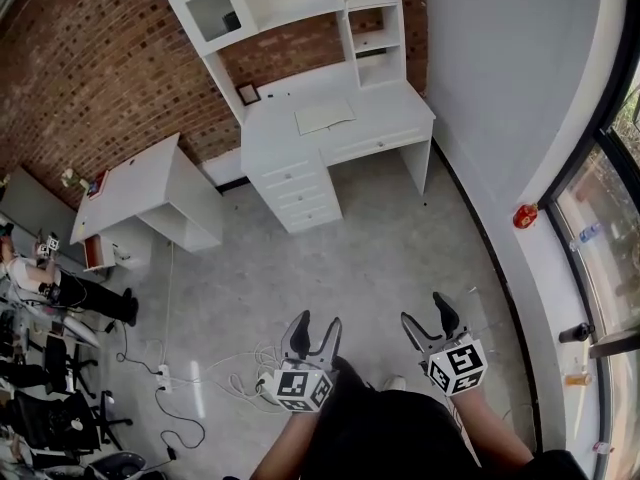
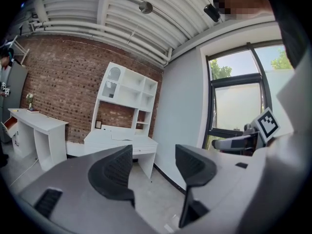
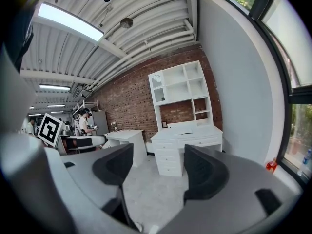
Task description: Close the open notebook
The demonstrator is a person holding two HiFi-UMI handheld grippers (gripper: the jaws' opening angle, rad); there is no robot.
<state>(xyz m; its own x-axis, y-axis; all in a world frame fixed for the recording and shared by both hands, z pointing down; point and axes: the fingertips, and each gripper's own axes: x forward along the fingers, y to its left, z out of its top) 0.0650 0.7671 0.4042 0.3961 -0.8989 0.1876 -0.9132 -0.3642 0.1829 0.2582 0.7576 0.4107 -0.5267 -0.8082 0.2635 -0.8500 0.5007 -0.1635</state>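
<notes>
On desk (image 1: 392, 108), well beyond right gripper (image 1: 426, 314): notebook (image 1: 325, 116)

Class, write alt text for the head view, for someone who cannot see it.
Seen from above, a person holds the left gripper and right gripper, both open and empty. Far ahead, a notebook lies on a white desk against a brick wall.

I saw a white desk with a hutch (image 1: 395, 116) standing against a brick wall (image 1: 100, 58), with a small picture frame (image 1: 248, 93) on its top by the bricks. A smaller white desk (image 1: 135, 193) stood to its left, apart from it. On the grey floor (image 1: 400, 248) lay a white power strip (image 1: 165, 376) among trailing cables. A red object (image 1: 525, 216) sat near the window (image 1: 600, 228). At the far left I made out a person (image 1: 60, 288) and dark office chairs (image 1: 50, 418).
</notes>
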